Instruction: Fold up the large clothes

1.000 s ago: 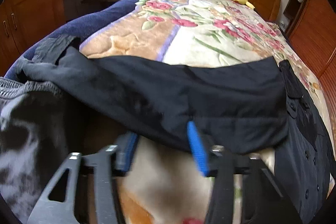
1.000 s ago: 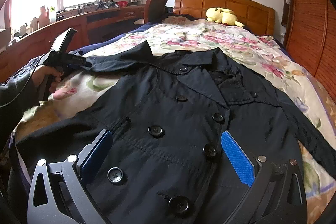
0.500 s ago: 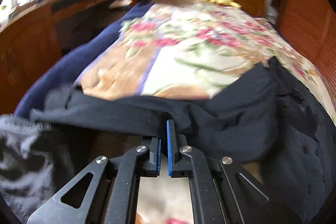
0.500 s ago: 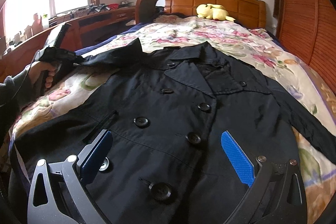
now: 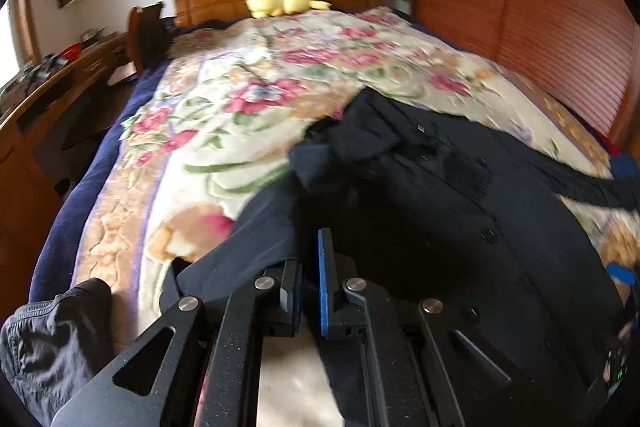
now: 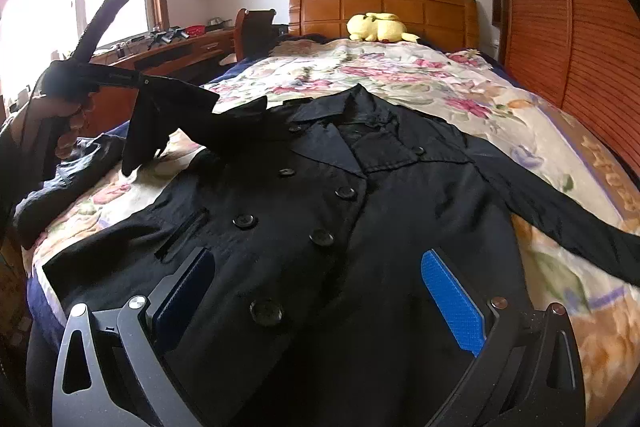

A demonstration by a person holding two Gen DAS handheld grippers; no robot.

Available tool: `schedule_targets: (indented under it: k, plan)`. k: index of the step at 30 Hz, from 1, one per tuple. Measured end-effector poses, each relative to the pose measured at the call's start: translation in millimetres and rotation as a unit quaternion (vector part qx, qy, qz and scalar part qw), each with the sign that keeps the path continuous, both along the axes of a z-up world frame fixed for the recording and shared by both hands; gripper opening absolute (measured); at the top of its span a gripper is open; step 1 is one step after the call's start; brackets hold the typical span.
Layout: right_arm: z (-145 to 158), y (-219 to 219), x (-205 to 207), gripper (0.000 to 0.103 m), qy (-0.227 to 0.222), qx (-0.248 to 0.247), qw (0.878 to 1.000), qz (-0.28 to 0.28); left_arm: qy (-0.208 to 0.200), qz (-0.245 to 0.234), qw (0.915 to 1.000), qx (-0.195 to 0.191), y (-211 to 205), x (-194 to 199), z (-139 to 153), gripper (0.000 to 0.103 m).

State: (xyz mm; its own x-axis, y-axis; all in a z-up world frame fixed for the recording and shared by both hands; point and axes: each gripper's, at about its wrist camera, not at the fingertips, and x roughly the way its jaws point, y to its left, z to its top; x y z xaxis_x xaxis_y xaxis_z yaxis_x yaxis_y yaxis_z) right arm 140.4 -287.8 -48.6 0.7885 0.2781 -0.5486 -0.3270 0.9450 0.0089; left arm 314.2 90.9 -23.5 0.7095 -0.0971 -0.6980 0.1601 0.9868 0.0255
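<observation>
A black double-breasted coat [image 6: 360,211] lies face up on the bed, collar toward the headboard; it also shows in the left wrist view [image 5: 460,207]. My left gripper [image 5: 310,267] is shut on the coat's left sleeve [image 5: 248,243]. In the right wrist view the left gripper [image 6: 138,81] holds that sleeve [image 6: 188,111] lifted above the bed at the left. My right gripper [image 6: 316,291] is open, hovering over the coat's lower front with nothing between its pads. The other sleeve [image 6: 560,215] lies stretched out to the right.
The floral blanket [image 6: 400,75] covers the bed. A yellow plush toy [image 6: 376,27] sits by the wooden headboard [image 6: 384,7]. A wooden desk [image 6: 168,51] runs along the left, a slatted wooden wardrobe [image 6: 560,27] along the right. A grey garment [image 5: 52,339] lies at the bed's near left corner.
My left gripper has closed on the sleeve, lifted it off the bed and swung it right, toward the coat body. The right gripper stayed open over the coat.
</observation>
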Motion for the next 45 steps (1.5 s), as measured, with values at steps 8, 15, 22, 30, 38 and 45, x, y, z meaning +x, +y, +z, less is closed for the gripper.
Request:
schedule_targets:
  k: [8,15,22,30,38,45]
  plan:
    - [6,-2,-10,0.103,0.0,0.0,1.0,-0.005,0.013,-0.033,0.9993,-0.011,-23,-53,-12,0.025]
    - [8,3,-12,0.103,-0.004,-0.004,1.0,0.01,0.049,-0.016,0.9985,-0.017,6,-105,-50,0.027]
    - [14,27,9,0.103,-0.001,-0.011,0.999,0.052,0.077,0.035,0.9963,-0.016,55,-136,-87,0.028]
    - [18,79,48,0.103,-0.001,-0.03,0.993,0.117,0.104,0.067,0.9922,-0.017,90,-152,-118,0.028]
    - [3,160,102,0.1,0.021,-0.088,0.976,0.197,0.09,0.076,0.9918,-0.049,105,-164,-131,0.028]
    - [-25,222,142,0.098,0.052,-0.139,0.958,0.245,0.069,0.081,0.9927,-0.057,107,-167,-141,0.028]
